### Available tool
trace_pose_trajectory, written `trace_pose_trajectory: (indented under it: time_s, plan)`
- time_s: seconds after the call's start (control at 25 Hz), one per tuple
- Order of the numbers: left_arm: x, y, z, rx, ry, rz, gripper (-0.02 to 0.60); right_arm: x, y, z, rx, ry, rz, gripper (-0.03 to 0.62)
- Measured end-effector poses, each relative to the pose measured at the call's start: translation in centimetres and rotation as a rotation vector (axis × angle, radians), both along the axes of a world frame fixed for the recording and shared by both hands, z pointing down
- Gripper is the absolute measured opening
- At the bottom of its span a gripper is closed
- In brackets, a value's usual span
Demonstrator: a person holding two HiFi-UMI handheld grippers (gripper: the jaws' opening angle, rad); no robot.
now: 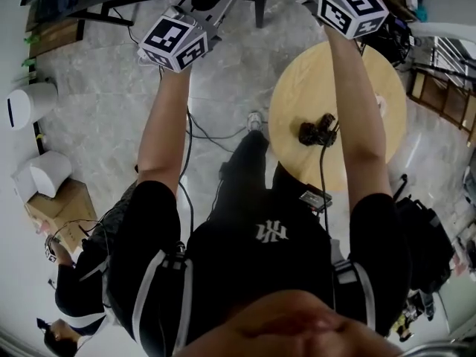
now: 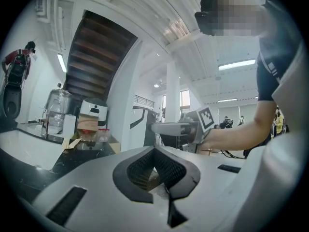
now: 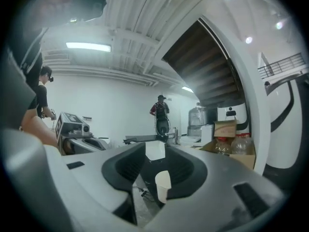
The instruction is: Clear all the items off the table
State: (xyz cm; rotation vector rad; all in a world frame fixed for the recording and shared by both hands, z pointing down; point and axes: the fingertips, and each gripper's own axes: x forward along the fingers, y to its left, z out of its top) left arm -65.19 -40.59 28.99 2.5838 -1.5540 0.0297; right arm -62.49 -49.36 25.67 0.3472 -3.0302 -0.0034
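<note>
Above table [image 1: 297, 88] | right tool [image 3: 155, 147] pinches white scrap [image 3: 155, 152]; dark item [image 1: 318, 131] below | left tool [image 2: 154, 151] closed, empty

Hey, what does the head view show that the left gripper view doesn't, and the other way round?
Only the head view: the round wooden table, with a small dark object on it. Only the left gripper view: the left tool with its jaws closed together, a dark staircase and a water jug. Both: the person's right forearm and the marker cube at its end.
</note>
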Motion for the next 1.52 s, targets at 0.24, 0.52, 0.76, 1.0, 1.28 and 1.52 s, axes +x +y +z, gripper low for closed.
trace_pose_trajectory:
  time_s: [0.24, 0.52, 0.76, 1.0, 1.28, 1.52]
  plan:
    - [5.8, 2.3, -5.9, 0.064, 0.059, 0.036, 0.012, 6.4, 5.7, -4.2, -0.010, -0.043, 0.045, 0.026]
    - [17.6, 7.0, -11.4, 0.100, 0.072, 0.135, 0.012, 18.3, 14.2, -10.2, 0.046, -0.093, 0.029, 0.003]
    - [27.9, 12.9, -13.3, 0.068, 0.077, 0.175, 0.012, 31.9, 22.1, -13.4, 0.065, -0.175, 0.035, 0.005]
    - [36.5, 19.1, -12.9, 0.048, 0.103, 0.201, 0.012, 44.8, 28.3, -13.9, 0.088, -0.253, 0.106, 0.005]
    - [42.6, 24.5, -8.6, -0.070, 0.137, 0.198, 0.012, 54.4, 32.7, -6.3, -0.111, -0.226, 0.168, 0.003]
    - [42.1, 26.8, -7.4, -0.105, 0.113, 0.194, 0.012, 55.7, 33.7, -4.2, -0.152, -0.217, 0.235, 0.023]
